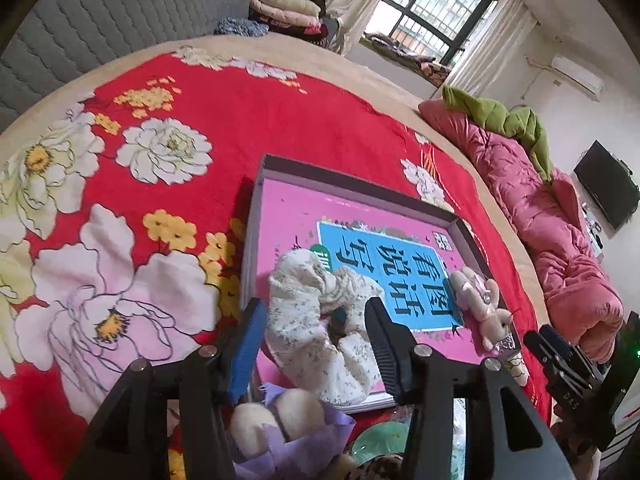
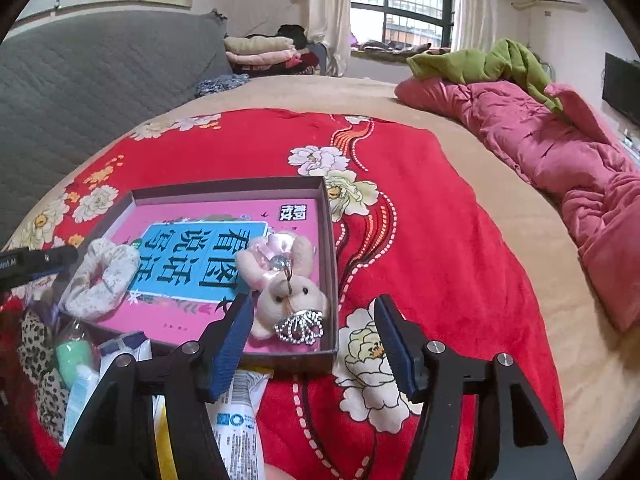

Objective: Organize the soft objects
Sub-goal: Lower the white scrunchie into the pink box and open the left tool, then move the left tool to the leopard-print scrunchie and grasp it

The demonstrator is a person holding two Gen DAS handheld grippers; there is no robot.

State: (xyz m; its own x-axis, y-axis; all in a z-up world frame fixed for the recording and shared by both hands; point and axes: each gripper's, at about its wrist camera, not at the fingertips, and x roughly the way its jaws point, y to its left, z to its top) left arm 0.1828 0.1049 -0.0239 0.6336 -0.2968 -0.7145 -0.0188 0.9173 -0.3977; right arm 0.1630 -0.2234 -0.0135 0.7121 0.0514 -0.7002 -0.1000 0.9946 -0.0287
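Nearest the person, along the near edge of the bed point(image 2: 460, 240), lies a heap still to be sorted: a leopard-print piece point(image 2: 38, 364), a white tube point(image 2: 240, 412), a small green thing in clear wrap point(image 2: 74, 354) and a pale plush in lilac paper point(image 1: 276, 420). Just beyond it the shallow box point(image 2: 330, 240) sits on the red floral blanket, already holding two soft things. The left claw point(image 1: 316, 340) stands open astride the cream scrunchie point(image 1: 320, 328), its pads close beside the fabric but not pressing it; the scrunchie overhangs the box's near rim, so a finger that catches the frill while pulling away would probably drag it back out onto the heap. The right claw point(image 2: 316, 344) is open and empty over the blanket at the box's near right corner, its left finger right beside the plush bunny point(image 2: 286, 284); the beaded charm on the bunny looks easy to snag, and a nudge against the light cardboard wall could shift the whole box. The left view shows the lilac-wrapped plush and how far the scrunchie hangs over the rim; the right view alone shows the tube, the bunny's face and charm, and the bare blanket to the box's right. Farthest off, a pink quilt point(image 2: 560, 152) lies along the bed's far right edge.
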